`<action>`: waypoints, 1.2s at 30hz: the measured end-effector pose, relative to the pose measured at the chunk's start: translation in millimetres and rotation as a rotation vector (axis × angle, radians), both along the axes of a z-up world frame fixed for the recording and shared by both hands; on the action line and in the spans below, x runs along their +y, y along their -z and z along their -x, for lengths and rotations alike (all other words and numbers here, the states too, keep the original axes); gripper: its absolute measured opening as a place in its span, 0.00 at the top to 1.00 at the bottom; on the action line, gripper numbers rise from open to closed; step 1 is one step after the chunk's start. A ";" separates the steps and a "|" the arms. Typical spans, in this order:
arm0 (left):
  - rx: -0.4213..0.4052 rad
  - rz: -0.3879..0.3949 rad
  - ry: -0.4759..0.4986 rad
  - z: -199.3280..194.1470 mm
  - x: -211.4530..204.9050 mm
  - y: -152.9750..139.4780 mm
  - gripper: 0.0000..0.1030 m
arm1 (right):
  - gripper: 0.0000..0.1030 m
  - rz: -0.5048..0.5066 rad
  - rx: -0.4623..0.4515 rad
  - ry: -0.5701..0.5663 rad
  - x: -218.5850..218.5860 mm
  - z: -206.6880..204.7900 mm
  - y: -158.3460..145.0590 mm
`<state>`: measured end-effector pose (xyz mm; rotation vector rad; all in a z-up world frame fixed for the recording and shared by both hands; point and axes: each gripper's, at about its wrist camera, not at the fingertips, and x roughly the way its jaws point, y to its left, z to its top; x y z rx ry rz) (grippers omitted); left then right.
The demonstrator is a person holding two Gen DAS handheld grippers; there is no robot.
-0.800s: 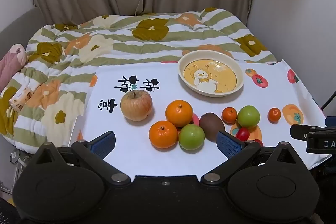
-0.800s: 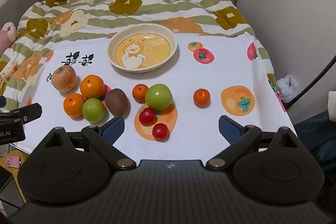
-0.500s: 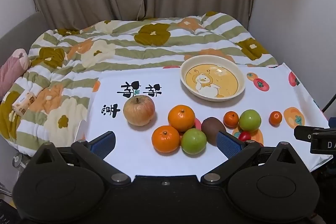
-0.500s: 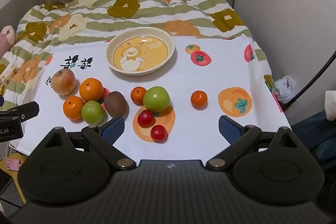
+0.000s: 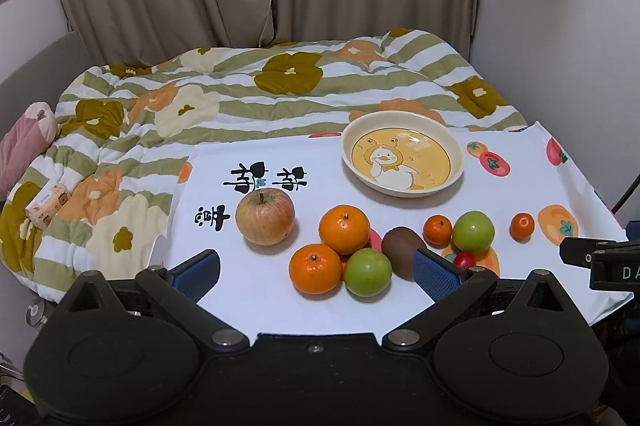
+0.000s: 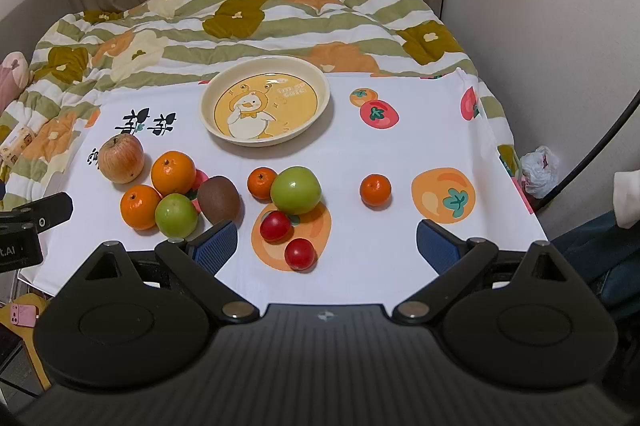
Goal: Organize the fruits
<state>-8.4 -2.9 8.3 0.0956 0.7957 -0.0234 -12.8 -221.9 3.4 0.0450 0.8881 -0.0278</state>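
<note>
So both grippers are seen hovering over the near edge of the white printed cloth [image 6: 400, 162], and nothing is held by either one: the left gripper [image 5: 316, 272] is spread as wide as it goes with only bare cloth and fruit seen beyond its blue pads, and the right gripper [image 6: 326, 244] is spread just as wide, nothing gripped. All the fruit is laid out on the cloth, none of it in the duck plate [image 6: 265, 108], which is set farther back near the flowered quilt [image 5: 240, 98]. On the left side an apple [image 5: 265, 216] is parked by itself, and just beside it a tight cluster is formed by two big oranges [image 5: 344, 229] [image 5: 315, 268], a small green apple [image 5: 367, 272] and a kiwi [image 6: 219, 199]. Toward the middle a small mandarin [image 6: 261, 182] is tucked against a bigger green apple [image 6: 295, 190], with two cherry tomatoes [image 6: 275, 225] [image 6: 299, 254] placed in front on a printed orange patch. Another small mandarin [image 6: 375, 190] is left on its own, well apart to the right. A tissue pack [image 5: 47, 205] can be spotted on the quilt off to the left.
</note>
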 end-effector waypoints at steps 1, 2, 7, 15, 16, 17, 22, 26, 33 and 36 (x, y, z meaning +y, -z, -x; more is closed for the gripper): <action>0.000 0.000 -0.001 0.1 0.1 0.0 0.00 | 0.00 0.000 0.000 0.000 0.1 0.4 -0.1; 0.000 0.001 -0.001 0.2 0.0 0.1 0.00 | 0.00 -0.001 0.000 0.000 -0.3 0.1 -0.2; -0.002 0.002 -0.003 1.2 -0.2 0.0 0.00 | 0.00 0.001 0.001 0.001 -0.4 -0.3 -0.6; -0.009 0.002 -0.004 3.8 0.3 -1.4 0.00 | 0.00 -0.002 -0.004 0.007 -1.6 2.5 -1.0; -0.010 0.002 -0.004 4.0 0.1 -1.8 0.00 | 0.00 -0.002 -0.004 0.007 -1.5 2.5 -1.1; -0.010 0.002 -0.004 4.1 0.2 -2.1 0.00 | 0.00 -0.002 -0.004 0.004 -1.4 2.6 -1.5; -0.010 0.001 -0.006 3.5 0.6 -4.2 0.00 | 0.00 -0.002 -0.006 -0.005 -0.4 2.3 -3.8; -0.011 0.000 -0.009 2.6 1.7 -6.8 0.00 | 0.00 -0.001 -0.006 -0.006 1.5 2.1 -3.9; -0.011 0.000 -0.014 1.4 5.9 -6.7 0.00 | 0.00 -0.001 -0.005 -0.010 4.4 0.4 -4.5; -0.010 0.000 -0.018 0.6 7.8 -5.1 0.00 | 0.00 0.000 -0.006 -0.014 6.5 -0.8 -5.4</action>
